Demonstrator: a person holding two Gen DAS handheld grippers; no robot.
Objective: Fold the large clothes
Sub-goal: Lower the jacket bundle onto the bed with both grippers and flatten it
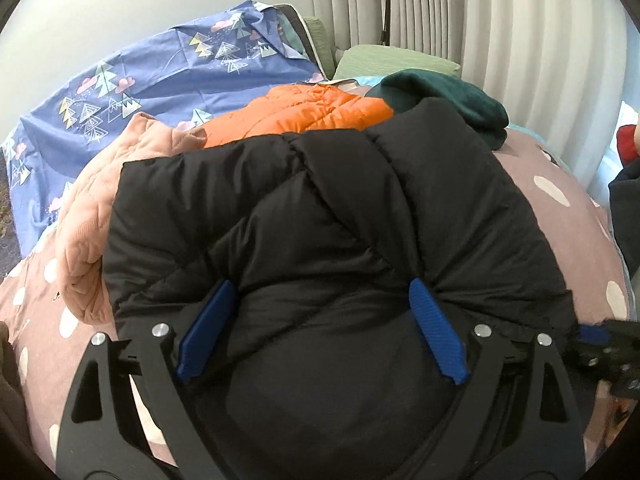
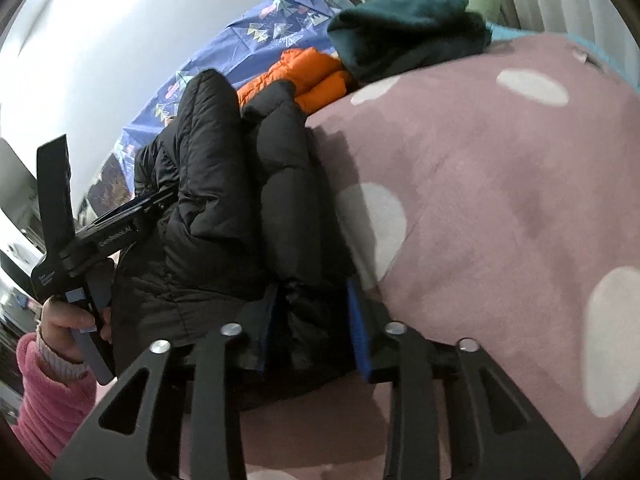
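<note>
A black puffer jacket lies bunched on the pink dotted bedspread. My left gripper has its blue fingers spread wide around a thick bulge of the jacket, pressing into it on both sides. My right gripper holds the jacket's near edge between its blue fingers, low against the bedspread. The left gripper also shows in the right wrist view, at the jacket's far side, with the hand in a pink sleeve on its handle.
An orange puffer jacket, a peach garment and a dark green garment lie beyond the black jacket. A blue patterned sheet covers the left. Green pillows and grey curtains stand behind.
</note>
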